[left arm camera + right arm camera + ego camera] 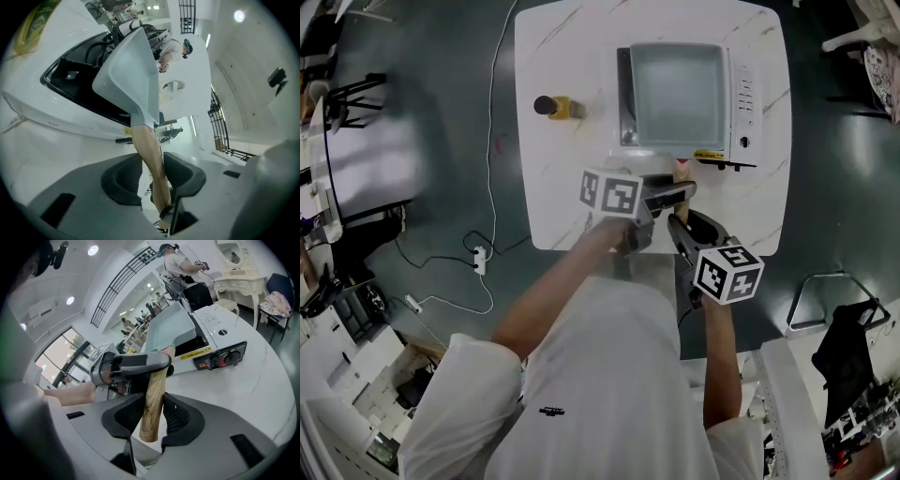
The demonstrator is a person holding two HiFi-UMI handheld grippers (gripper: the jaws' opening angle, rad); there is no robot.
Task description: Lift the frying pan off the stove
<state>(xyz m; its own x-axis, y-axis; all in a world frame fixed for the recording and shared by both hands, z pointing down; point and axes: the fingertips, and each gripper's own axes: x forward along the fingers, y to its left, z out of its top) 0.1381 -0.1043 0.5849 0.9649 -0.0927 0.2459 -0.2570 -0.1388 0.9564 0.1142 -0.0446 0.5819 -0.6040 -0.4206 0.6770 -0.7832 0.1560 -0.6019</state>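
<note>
The pan (pixel 678 94) sits on the stove (pixel 745 94), its wooden handle (pixel 682 171) pointing back at me. My left gripper (pixel 152 176) is clamped on that handle nearer the pan, and my right gripper (pixel 152 413) is clamped on its free end. The stove stands on the white table (pixel 562 56), with a small yellow-and-black object (pixel 558 107) to its left.

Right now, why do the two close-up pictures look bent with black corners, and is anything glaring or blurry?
Left gripper view: a fisheye lens bends the stove edge, the corners go black, and a ceiling lamp glares. Right gripper view: same bending, but the wooden handle is sharp between the right tongs. Head view: evenly lit, little distortion.
</note>
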